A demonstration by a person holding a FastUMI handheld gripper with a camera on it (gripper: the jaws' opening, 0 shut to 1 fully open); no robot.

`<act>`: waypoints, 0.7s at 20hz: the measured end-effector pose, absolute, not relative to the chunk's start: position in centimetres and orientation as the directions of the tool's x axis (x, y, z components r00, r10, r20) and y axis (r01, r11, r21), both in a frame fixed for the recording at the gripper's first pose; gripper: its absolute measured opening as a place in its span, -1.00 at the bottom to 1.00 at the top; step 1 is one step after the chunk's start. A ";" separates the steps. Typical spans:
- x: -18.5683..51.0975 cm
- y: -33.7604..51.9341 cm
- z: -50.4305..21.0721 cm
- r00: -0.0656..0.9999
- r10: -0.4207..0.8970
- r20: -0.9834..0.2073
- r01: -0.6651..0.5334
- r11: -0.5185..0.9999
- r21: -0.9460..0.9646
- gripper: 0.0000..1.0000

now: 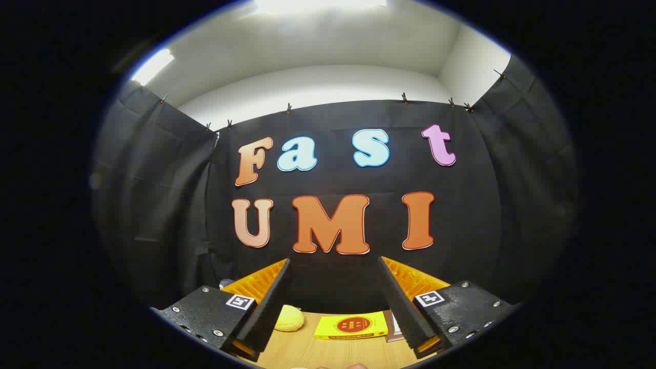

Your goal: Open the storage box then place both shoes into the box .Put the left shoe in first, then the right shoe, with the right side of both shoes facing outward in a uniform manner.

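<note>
My gripper [334,264] is held up and points at the booth's black cloth wall, its two fingers spread wide apart with nothing between them. Below and between the fingers lies a strip of light wooden table [328,351]. I cannot make out a storage box or shoes here.
A flat yellow box with a red round mark [351,326] lies on the table between the fingers, near the wall. A pale yellow soft thing [289,318] sits beside the left finger. A brownish flat item [393,328] peeks out next to the right finger.
</note>
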State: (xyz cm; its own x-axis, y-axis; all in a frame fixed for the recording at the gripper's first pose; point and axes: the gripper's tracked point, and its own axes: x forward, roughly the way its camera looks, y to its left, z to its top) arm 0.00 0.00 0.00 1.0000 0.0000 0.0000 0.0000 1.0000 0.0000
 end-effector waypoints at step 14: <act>0.1 2.5 -2.3 0.996 0.060 -0.072 -0.055 0.997 0.060 0.97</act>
State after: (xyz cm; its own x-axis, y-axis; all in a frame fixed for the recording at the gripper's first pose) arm 0.05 2.49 -2.26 0.9956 0.0598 -0.0724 -0.0554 0.9966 0.0605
